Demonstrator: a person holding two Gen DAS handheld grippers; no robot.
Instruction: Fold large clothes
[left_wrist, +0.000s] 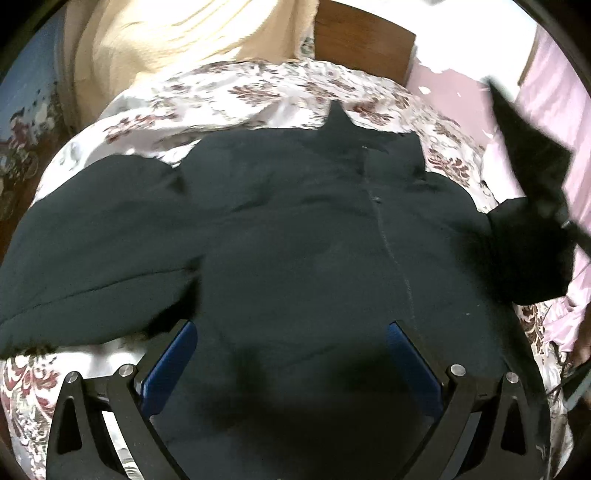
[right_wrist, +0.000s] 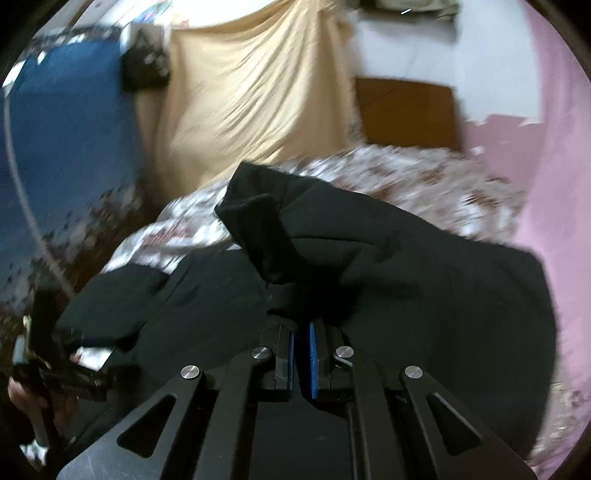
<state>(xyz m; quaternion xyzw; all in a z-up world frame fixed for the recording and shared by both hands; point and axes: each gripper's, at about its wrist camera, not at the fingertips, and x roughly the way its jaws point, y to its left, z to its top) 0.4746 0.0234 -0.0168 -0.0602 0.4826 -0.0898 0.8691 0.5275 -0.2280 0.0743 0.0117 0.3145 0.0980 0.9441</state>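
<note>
A large black jacket (left_wrist: 295, 229) lies spread on a floral bedsheet (left_wrist: 229, 92), zipper running down its middle. My left gripper (left_wrist: 291, 332) is open and empty, hovering just above the jacket's lower front. My right gripper (right_wrist: 301, 328) is shut on a fold of the black jacket (right_wrist: 369, 266), near its sleeve, and holds that part lifted and draped over the body. In the left wrist view the lifted black sleeve (left_wrist: 532, 221) hangs at the far right.
A cream cloth (right_wrist: 251, 96) hangs behind the bed. A brown wooden headboard (right_wrist: 406, 110) and pink wall (right_wrist: 554, 184) stand beyond. A blue surface (right_wrist: 66, 129) lies left. The person's other hand with the left gripper (right_wrist: 55, 369) shows at lower left.
</note>
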